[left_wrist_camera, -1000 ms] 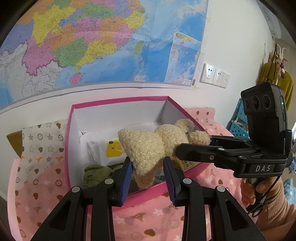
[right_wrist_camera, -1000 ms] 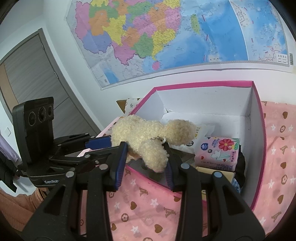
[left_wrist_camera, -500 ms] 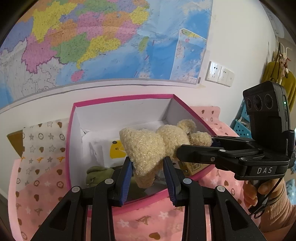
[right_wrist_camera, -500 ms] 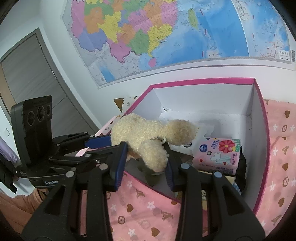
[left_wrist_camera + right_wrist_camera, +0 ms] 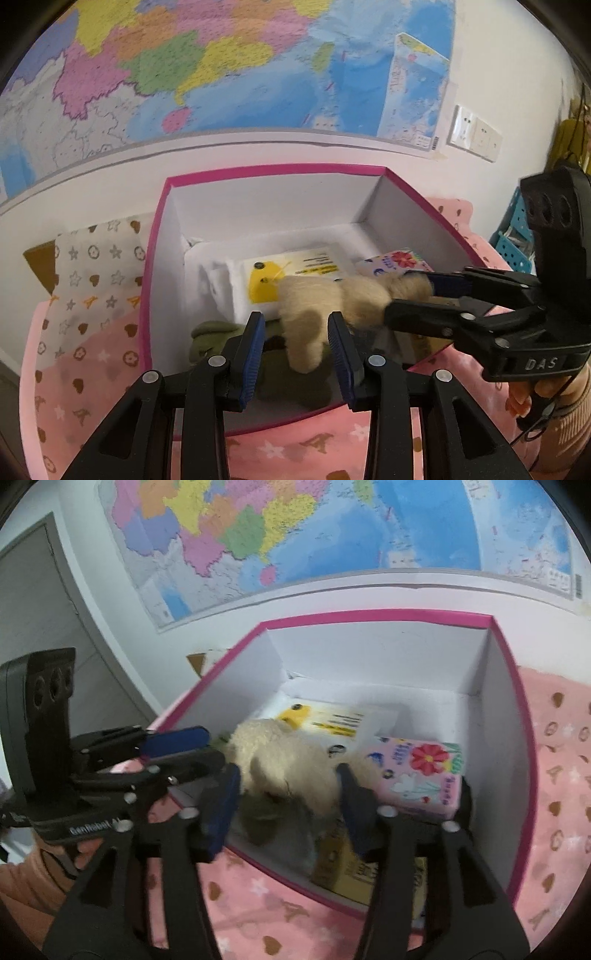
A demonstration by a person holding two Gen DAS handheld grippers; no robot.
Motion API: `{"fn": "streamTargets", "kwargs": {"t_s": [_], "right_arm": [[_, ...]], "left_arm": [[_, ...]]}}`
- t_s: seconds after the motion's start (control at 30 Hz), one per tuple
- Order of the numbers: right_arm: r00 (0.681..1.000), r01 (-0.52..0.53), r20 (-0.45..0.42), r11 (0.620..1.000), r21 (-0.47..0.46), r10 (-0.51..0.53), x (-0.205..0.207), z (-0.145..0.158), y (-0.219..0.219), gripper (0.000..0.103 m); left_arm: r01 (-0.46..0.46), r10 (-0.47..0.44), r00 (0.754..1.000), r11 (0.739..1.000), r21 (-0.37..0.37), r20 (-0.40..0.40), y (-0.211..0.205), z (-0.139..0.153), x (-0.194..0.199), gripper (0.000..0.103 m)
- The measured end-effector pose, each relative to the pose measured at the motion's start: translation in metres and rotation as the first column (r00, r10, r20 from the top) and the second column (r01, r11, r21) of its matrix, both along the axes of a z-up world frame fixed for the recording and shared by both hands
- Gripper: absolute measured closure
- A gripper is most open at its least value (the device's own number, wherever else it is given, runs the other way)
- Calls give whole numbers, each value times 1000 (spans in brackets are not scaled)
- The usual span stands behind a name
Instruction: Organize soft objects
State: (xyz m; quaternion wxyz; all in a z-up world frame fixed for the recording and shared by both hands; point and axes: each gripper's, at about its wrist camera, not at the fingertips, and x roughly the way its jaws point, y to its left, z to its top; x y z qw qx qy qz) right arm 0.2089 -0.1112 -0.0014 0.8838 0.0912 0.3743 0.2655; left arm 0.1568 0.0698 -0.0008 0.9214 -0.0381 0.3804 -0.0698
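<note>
A beige plush toy (image 5: 332, 302) (image 5: 288, 768) lies low inside the pink-rimmed white box (image 5: 273, 170) (image 5: 369, 613), on a green plush (image 5: 210, 336) (image 5: 258, 823) and some packs. My left gripper (image 5: 295, 332) straddles one of its legs; its jaws are opening, with a gap at the left pad. My right gripper (image 5: 288, 786) straddles the other end and is opening too, its pads clear of the fur. Each gripper shows in the other's view: the right gripper (image 5: 410, 295) and the left gripper (image 5: 207, 749).
The box also holds a pink flowered tissue pack (image 5: 417, 771), a white-and-yellow pack (image 5: 295, 269) and a yellow carton (image 5: 351, 875). Pink patterned cloth (image 5: 92, 362) covers the surface. A map hangs on the wall behind. A blue basket (image 5: 513, 236) stands far right and a door (image 5: 33, 609) far left.
Both grippers have sunk toward the box with the plush, which now lies down among the packs. Both pairs of jaws have widened and no longer squeeze it.
</note>
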Motion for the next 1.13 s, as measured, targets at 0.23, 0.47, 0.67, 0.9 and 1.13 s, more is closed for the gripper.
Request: {"fn": "streamTargets", "kwargs": {"t_s": [0.23,0.47,0.67,0.9,1.13], "right_arm": [[997,52,66,998,-26,-50,-26,15,-15,44],[982,63,182,995,-83,-47,-74,28,-6,25],[967,146,229,980,-137,-112,-110,15,-3,8],[975,152,184,978,-140,-125,-125,-2,1,8],[979,142,166,981,-134,-119,-131,-9,7,8]], "left_arm": [[-14,14,999,1000,-11,47,1,7,-19,41],[-28,32,993,999,-34,109,-3,18,-50,8],[-83,85,988,996,-17,130,-6,16,-75,0],[-138,140,985,990,-26,98,-5,2,-96,0],[-172,167,979,984,36,118,-17,-2,-112,0]]}}
